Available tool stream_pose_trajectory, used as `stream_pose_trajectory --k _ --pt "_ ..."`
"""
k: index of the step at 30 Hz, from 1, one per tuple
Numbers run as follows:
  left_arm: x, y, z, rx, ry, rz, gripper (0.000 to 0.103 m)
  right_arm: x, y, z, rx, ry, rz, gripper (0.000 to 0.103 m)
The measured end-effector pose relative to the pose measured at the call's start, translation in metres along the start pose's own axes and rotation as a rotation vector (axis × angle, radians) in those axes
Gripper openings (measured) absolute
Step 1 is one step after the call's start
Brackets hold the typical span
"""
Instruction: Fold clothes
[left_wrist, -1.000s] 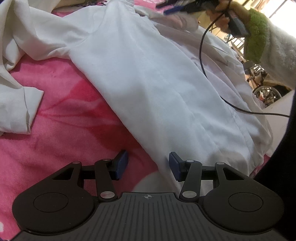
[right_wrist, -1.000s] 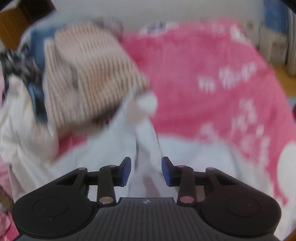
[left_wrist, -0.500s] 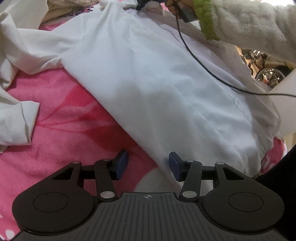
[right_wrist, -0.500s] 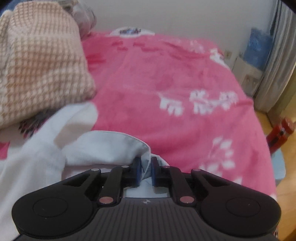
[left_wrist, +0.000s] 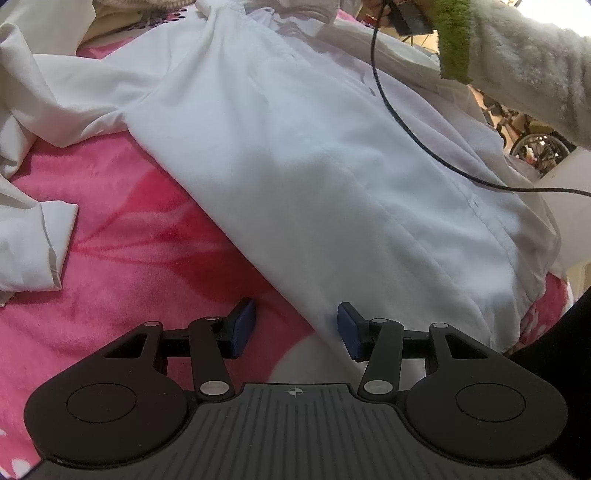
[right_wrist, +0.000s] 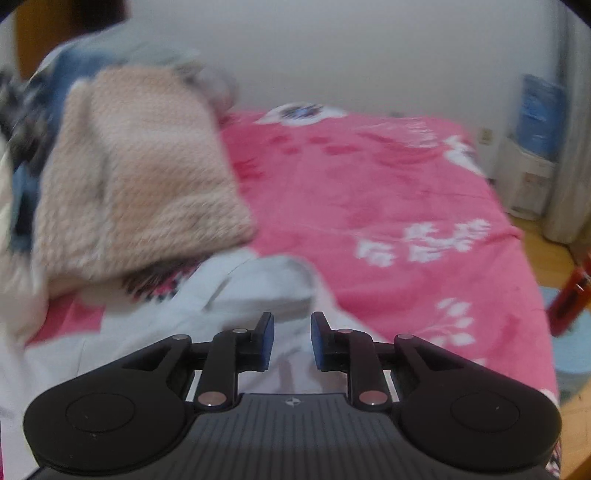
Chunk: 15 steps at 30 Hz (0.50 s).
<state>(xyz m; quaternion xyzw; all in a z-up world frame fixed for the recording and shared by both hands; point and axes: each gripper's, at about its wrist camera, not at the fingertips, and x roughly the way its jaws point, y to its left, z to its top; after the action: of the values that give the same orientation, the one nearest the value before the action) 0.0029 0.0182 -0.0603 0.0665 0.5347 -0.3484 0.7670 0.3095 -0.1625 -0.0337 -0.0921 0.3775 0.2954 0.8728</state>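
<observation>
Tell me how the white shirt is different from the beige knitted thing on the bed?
The white shirt is thin and smooth; the beige knitted garment looks thick and bumpy. The white shirt lies spread out long across the pink blanket; the beige knitted garment sits bunched in a heap with other clothes. The white shirt has a collar end near the right claw; none shows on the beige knitted garment. Both rest on the same bed.

Shirt (left_wrist: 303, 177) lies spread on the blanket (left_wrist: 122, 258) covering the bed. 1 sleeve (left_wrist: 33, 243) lies left of the shirt body. Knitted garment (right_wrist: 136, 177) heaped behind the collar (right_wrist: 266, 284), left side. Cable (left_wrist: 402, 122) crosses over the shirt.
</observation>
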Motion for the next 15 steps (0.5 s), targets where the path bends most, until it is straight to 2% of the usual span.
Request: stream_pose_trajectory --k 2,4,6,10,15 --pt "0.0 -0.001 0.0 0.001 0.001 0.002 0.049 0.025 0.004 0.0 -0.013 0.067 0.002 0.023" --pt "-0.001 -0.001 0.001 0.002 0.001 0.005 0.049 0.05 0.001 0.0 0.036 0.109 0.0 0.023" --pt "-0.001 -0.001 0.001 0.003 0.001 0.008 0.049 0.058 -0.003 0.006 0.081 0.056 -0.021 0.023" --pt "-0.002 -0.001 0.001 -0.002 -0.002 0.009 0.049 0.042 -0.011 0.017 0.169 -0.025 -0.048 0.023" --pt "-0.003 -0.001 -0.001 -0.016 -0.01 0.006 0.049 -0.003 -0.006 0.01 0.146 -0.041 0.039 0.023"
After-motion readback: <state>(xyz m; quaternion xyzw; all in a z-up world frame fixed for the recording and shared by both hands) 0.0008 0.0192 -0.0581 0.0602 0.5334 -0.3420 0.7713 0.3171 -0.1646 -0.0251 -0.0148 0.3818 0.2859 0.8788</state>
